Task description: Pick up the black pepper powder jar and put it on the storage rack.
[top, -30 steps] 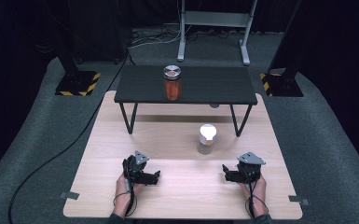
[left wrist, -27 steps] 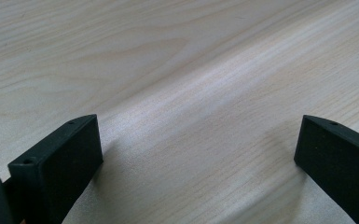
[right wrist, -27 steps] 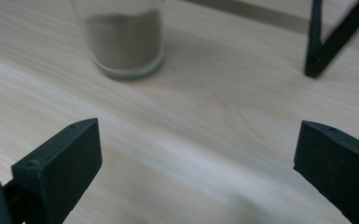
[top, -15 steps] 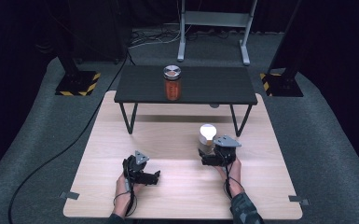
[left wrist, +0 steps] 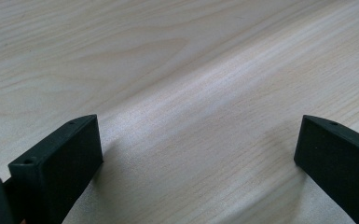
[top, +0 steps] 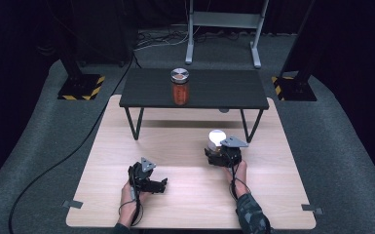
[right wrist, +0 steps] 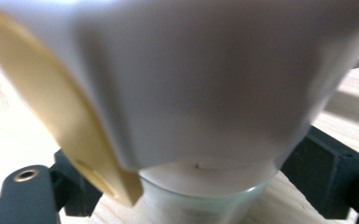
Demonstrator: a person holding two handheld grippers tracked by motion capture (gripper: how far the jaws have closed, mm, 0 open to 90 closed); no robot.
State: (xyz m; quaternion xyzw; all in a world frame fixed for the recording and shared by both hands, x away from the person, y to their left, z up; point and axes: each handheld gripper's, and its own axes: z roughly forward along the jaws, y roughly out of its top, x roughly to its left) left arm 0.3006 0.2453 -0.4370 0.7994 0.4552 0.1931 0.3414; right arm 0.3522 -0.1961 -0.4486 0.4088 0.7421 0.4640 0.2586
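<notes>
A small glass jar with a white lid [top: 216, 137] stands on the wooden table [top: 190, 209], right of centre. My right gripper [top: 215, 152] is at the jar's near side, one jaw on each side of its glass body. In the right gripper view the white lid [right wrist: 200, 79] looms close with a pale yellow tab [right wrist: 51, 121] at its left, and the right gripper [right wrist: 186, 196] stands open around the glass, small gaps showing at the jaws. My left gripper [top: 159, 185] rests low on the wood at front left. The left gripper [left wrist: 198, 154] is open and holds nothing.
A low black table [top: 234, 95] stands across the far end of the wooden table, on thin legs. A jar with orange contents and a metal lid [top: 180, 87] stands on it. Grey carpet, black stands and a cable surround the table.
My right gripper has moved from the front right forward and left up to the white-lidded jar, its jaws now around it. The left gripper has stayed still.
</notes>
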